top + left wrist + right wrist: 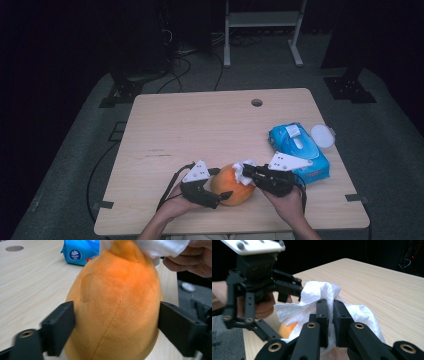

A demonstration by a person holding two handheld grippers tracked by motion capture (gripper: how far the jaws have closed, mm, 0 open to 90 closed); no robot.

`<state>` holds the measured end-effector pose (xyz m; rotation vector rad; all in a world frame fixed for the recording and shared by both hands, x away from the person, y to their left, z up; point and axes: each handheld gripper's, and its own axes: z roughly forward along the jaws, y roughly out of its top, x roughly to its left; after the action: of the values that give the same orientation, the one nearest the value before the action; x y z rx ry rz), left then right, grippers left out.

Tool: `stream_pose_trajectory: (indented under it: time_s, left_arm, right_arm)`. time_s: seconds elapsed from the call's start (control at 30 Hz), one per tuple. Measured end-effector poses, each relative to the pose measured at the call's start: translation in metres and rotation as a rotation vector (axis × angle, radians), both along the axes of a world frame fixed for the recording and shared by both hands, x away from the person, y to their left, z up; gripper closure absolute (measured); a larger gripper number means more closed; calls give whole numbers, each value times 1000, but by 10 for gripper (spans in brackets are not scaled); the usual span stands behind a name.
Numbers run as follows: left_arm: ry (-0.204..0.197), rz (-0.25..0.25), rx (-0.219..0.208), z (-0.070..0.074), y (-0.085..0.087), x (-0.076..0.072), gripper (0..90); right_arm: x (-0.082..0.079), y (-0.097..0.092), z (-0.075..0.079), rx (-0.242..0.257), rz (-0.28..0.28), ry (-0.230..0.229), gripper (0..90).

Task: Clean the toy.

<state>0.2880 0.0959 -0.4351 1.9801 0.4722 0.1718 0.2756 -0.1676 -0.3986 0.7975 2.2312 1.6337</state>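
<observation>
I'm wiping the plush fruit (234, 185) at lower centre: my left tool (224, 196) brackets it, jaws wide, my right tool (246, 173) pinches the wipe (322, 293); next, rub across

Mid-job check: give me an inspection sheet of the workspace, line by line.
Surface: light wooden table, round hole near far edge.
Job's things: orange plush toy; white wipe draped over its top.
Clutter: blue wipes pack, white lid beside it.
Grippers: left gripper flanks the toy, whether pads press unclear; right gripper shut on the wipe.
Cables: black cable trails from left gripper.
Surroundings: grey floor, white rack, dark stands.
</observation>
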Motion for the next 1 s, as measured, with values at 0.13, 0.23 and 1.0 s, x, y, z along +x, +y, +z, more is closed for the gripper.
stream_pose_trajectory:
  time_s: [0.13,0.23,1.0]
  left_arm:
    - [-59,5,26,6,-3,-6,410]
    - [-74,11,17,11,-1,-8,456]
    - [15,42,-5,-1,1,3,237]
  right_arm:
    - [-9,9,9,-5,33,-48,829]
    - [-8,9,11,-10,32,-52,830]
    - [9,-7,-7,-44,-46,29,830]
